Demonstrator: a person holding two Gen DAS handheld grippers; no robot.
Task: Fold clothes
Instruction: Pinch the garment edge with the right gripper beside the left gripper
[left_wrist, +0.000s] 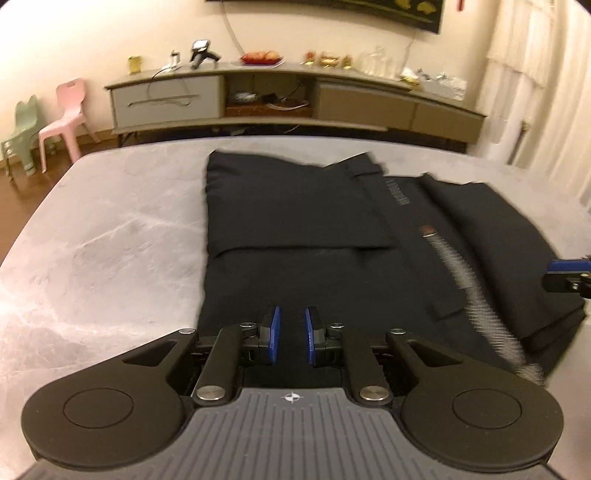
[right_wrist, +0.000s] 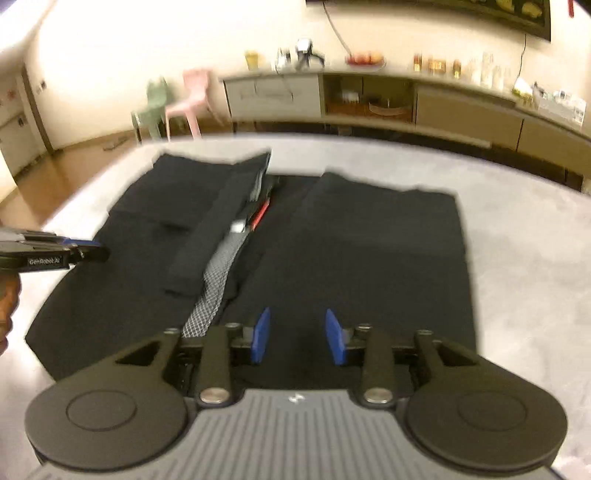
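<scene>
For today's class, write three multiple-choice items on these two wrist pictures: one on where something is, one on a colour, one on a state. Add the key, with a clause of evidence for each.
1. Where does the black garment lie?
A. on the grey table
B. on the pink chair
C. on the floor

2. What colour are the pads of the right tongs?
A. red
B. blue
C. green

3. How do the left tongs stand?
A. clamped on a sleeve
B. holding a hanger
C. slightly apart, with nothing between them

Key: 1 A, the cloth is spread across the marbled grey top. 2 B, both pads show blue in the right wrist view. 3 C, a narrow gap shows between the pads, with the cloth lying beyond them.
</scene>
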